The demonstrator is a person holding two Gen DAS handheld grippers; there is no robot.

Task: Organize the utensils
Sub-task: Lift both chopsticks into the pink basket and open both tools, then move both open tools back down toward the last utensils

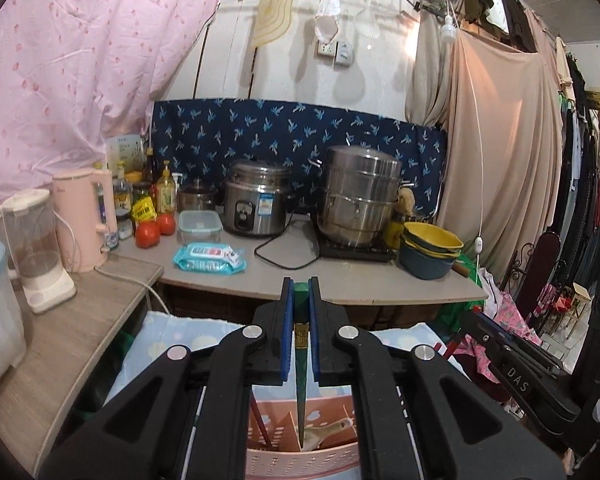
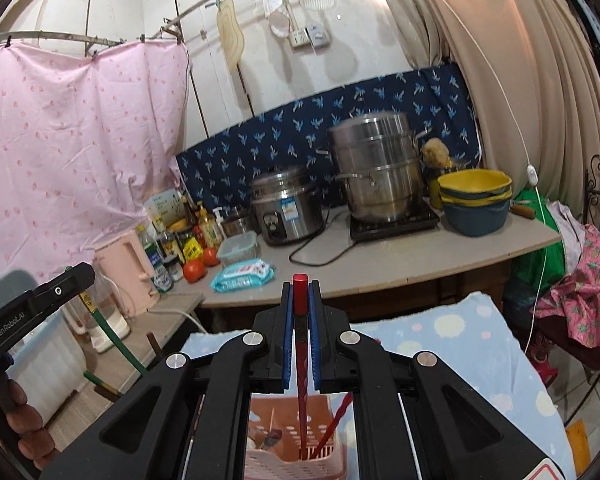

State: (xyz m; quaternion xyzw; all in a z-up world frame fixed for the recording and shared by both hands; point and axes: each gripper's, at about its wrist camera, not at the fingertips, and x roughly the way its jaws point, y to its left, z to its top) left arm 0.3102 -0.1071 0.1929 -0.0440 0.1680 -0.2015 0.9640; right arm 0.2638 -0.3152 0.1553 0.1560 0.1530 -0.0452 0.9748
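My left gripper [image 1: 301,286] is shut on a green chopstick [image 1: 301,376] that points down into a pink perforated utensil basket [image 1: 300,456]. My right gripper [image 2: 300,288] is shut on a red chopstick [image 2: 301,380] whose tip reaches down into the same pink basket [image 2: 292,464]. A second red chopstick [image 2: 334,424] leans inside the basket. A pale spoon [image 1: 332,430] lies in the basket in the left wrist view. The left gripper with its green chopstick [image 2: 116,340] also shows at the left of the right wrist view.
The basket sits on a light blue dotted cloth [image 2: 460,344]. Behind is a counter [image 1: 340,280] with a rice cooker [image 1: 256,200], steel steamer pot [image 1: 360,196], stacked bowls [image 1: 432,248], wipes pack [image 1: 210,258], tomatoes [image 1: 148,234], bottles, pink kettle [image 1: 86,224] and blender [image 1: 36,248].
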